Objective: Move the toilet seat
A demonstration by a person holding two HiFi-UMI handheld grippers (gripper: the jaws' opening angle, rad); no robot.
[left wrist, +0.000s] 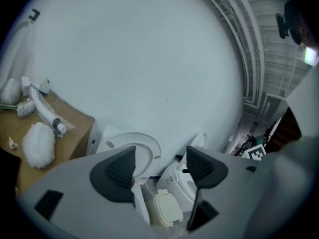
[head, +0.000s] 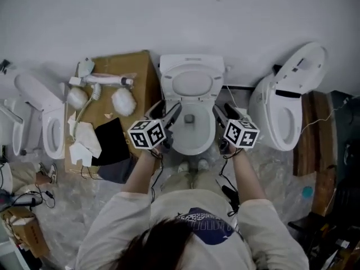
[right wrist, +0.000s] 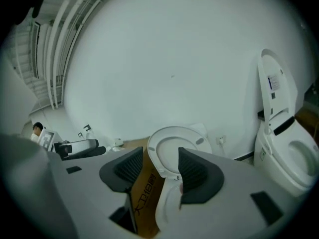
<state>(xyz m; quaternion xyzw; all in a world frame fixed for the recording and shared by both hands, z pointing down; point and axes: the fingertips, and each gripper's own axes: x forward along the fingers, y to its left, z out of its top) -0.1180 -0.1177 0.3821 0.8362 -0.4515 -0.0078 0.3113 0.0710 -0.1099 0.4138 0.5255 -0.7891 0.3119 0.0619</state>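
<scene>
A white toilet (head: 191,129) stands against the wall, with its ring-shaped seat (head: 192,85) raised against the tank. My left gripper (head: 170,115) is at the bowl's left side and my right gripper (head: 221,113) is at its right side. In the left gripper view the seat (left wrist: 130,148) shows beyond the left gripper (left wrist: 159,162). The bowl's white rim (left wrist: 141,205) lies beside the left pad, with a wide gap to the other pad. In the right gripper view the seat (right wrist: 174,144) rises ahead of the right gripper (right wrist: 160,162). The rim (right wrist: 167,203) lies against the right pad, clear of the left one.
A cardboard box (head: 121,89) with brushes and white pads stands left of the toilet. A second toilet with raised lid (head: 287,106) is close on the right, a third (head: 45,120) at far left. Wooden planks (head: 320,151) and cables lie at the right, and plastic sheeting covers the floor.
</scene>
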